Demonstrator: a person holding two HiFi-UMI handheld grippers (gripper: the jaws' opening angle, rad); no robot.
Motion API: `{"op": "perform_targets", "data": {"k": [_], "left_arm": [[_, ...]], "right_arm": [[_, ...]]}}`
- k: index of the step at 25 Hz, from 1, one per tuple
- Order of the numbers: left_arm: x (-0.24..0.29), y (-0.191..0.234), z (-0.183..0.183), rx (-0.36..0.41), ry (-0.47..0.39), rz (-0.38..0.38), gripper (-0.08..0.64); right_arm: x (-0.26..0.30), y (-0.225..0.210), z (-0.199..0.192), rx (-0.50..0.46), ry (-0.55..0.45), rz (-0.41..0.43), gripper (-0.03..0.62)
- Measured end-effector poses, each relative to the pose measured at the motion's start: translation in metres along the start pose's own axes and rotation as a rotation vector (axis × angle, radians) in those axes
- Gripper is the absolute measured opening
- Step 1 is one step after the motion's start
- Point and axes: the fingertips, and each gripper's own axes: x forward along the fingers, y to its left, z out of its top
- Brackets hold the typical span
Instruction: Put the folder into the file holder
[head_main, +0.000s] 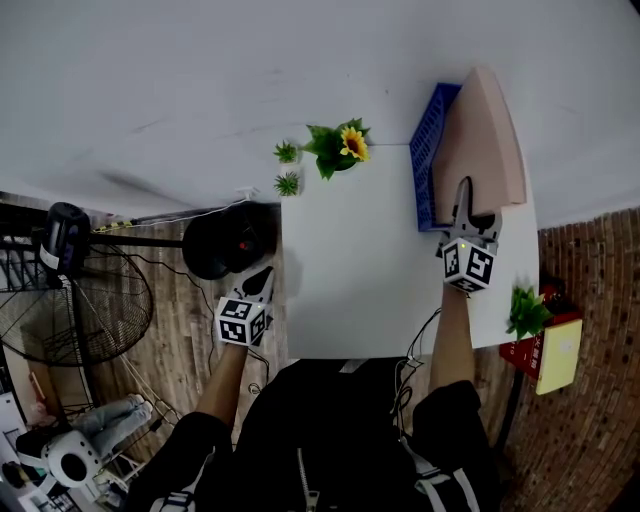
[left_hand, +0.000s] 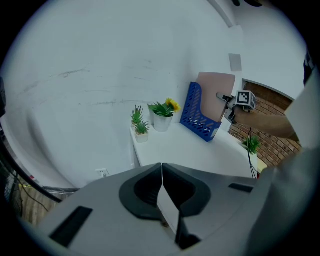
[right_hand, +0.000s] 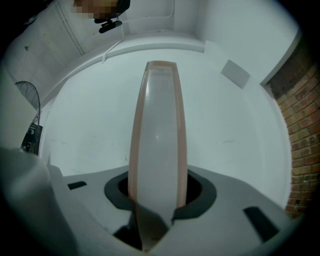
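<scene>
Right gripper (head_main: 463, 195) is clamped on the pink folder (head_main: 482, 130), which is held upright at the blue file holder (head_main: 428, 140) — insertion is judged under way, and a straight lowering is called for

— What is seen far right?
— Pictured: a salmon-pink folder (head_main: 482, 140) and a blue, grid-patterned file holder (head_main: 427, 160); left of them, a yellow sunflower (head_main: 352, 144) with green leaves on a white table (head_main: 350, 290).
</scene>
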Motion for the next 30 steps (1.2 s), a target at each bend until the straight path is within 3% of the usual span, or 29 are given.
{"op": "perform_targets", "data": {"k": [16,30], "left_arm": [[-0.002,-0.005,0.001,-0.004,-0.006,0.0,0.025],[-0.009,-0.026,0.012,0.007,-0.056,-0.026,0.025]], "right_arm": [[-0.001,0.002,-0.057,0.014,0.137,0.021,0.172],[-0.027,0.017,-0.06,-0.023,0.26,0.122,0.23]]}}
